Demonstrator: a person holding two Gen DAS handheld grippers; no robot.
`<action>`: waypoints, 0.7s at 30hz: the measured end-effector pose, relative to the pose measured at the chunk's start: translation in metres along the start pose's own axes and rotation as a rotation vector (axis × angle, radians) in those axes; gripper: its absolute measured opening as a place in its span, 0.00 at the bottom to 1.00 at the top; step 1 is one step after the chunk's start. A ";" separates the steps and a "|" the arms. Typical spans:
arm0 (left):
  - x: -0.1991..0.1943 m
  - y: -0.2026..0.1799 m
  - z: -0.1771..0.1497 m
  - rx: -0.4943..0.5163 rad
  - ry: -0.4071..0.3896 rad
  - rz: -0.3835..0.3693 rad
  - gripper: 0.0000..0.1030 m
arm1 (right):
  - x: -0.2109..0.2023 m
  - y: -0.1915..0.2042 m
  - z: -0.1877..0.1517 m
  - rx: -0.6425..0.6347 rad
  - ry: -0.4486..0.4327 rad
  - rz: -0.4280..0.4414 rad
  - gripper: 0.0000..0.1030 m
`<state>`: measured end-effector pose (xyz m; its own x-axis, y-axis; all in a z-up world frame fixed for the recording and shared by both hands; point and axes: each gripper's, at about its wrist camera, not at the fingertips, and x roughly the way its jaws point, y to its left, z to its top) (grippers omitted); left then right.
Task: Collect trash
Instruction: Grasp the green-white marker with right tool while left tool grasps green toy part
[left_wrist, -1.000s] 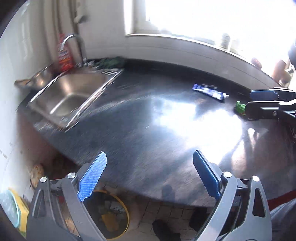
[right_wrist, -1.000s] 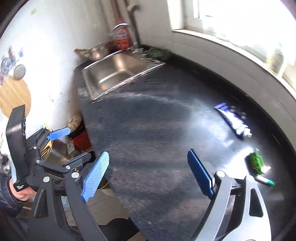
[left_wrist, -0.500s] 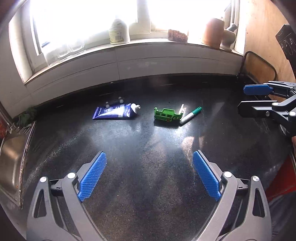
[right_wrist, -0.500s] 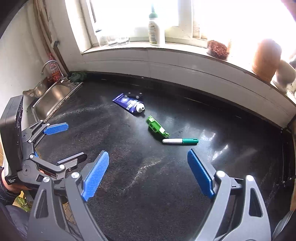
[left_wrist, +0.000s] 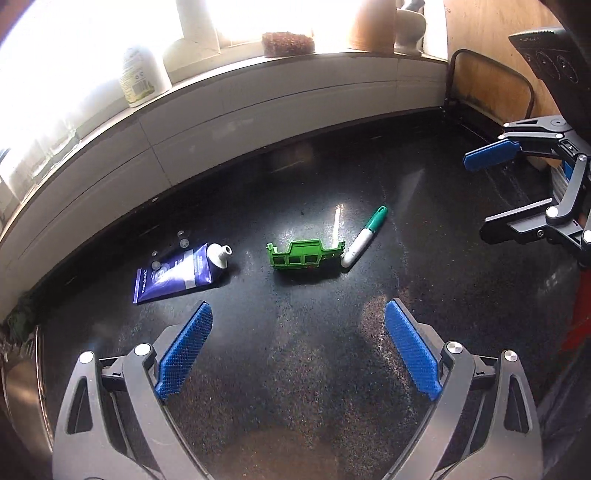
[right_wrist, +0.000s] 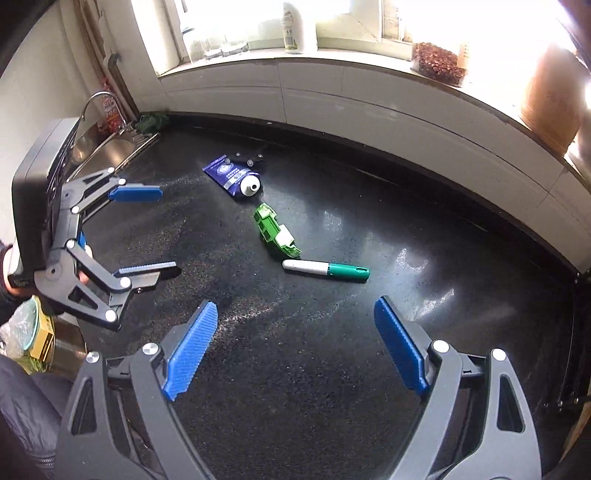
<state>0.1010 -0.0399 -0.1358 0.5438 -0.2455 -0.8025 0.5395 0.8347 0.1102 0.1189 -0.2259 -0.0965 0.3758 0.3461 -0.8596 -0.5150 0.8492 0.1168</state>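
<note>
Left wrist view: the left gripper (left_wrist: 297, 350) hangs over the near part of the black counter (left_wrist: 295, 387), jaws spread wide and holding nothing; ahead of it, toward the back edge, lie 3 bits of trash in a row; a blue tube (left_wrist: 177, 271) on the left, uncapped nozzle pointing right; a green plastic piece (left_wrist: 304, 254) in the middle, standing on its long edge; a marker (left_wrist: 364, 236) on the right, its white end touching the green piece, its green cap angled toward the back edge; a few small dark bits (left_wrist: 183, 242) lie just behind the tube; the right gripper (left_wrist: 496, 192) comes in over the counter's right edge, jaws wide and bare; a white bottle (left_wrist: 138, 75) stands on the sill (left_wrist: 258, 68) behind the counter.

Right wrist view: the right gripper (right_wrist: 295, 345) sits over the near part of the counter (right_wrist: 332, 369), jaws wide, nothing between them; the marker (right_wrist: 325, 269) lies nearest, crosswise, cap to the right; the green piece (right_wrist: 277, 232) lies just behind it, close to its white end; the tube (right_wrist: 232, 177) is farther back, nozzle toward the green piece; the left gripper (right_wrist: 147, 230) reaches in from the left edge, jaws wide and bare; a sink (right_wrist: 107, 147) is set at the back left corner, with a green rag (right_wrist: 149, 122) beside it.
</note>
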 end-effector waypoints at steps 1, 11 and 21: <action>0.009 0.000 0.004 0.033 0.002 -0.011 0.89 | 0.007 -0.005 0.001 -0.017 0.013 0.006 0.81; 0.101 0.004 0.035 0.326 0.105 -0.109 0.89 | 0.093 -0.047 0.010 -0.196 0.132 0.042 0.81; 0.136 0.000 0.037 0.478 0.135 -0.255 0.89 | 0.144 -0.048 0.025 -0.409 0.154 0.108 0.79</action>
<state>0.1989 -0.0914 -0.2230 0.2880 -0.3186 -0.9031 0.8916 0.4334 0.1314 0.2170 -0.2071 -0.2134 0.2002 0.3340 -0.9211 -0.8189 0.5732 0.0298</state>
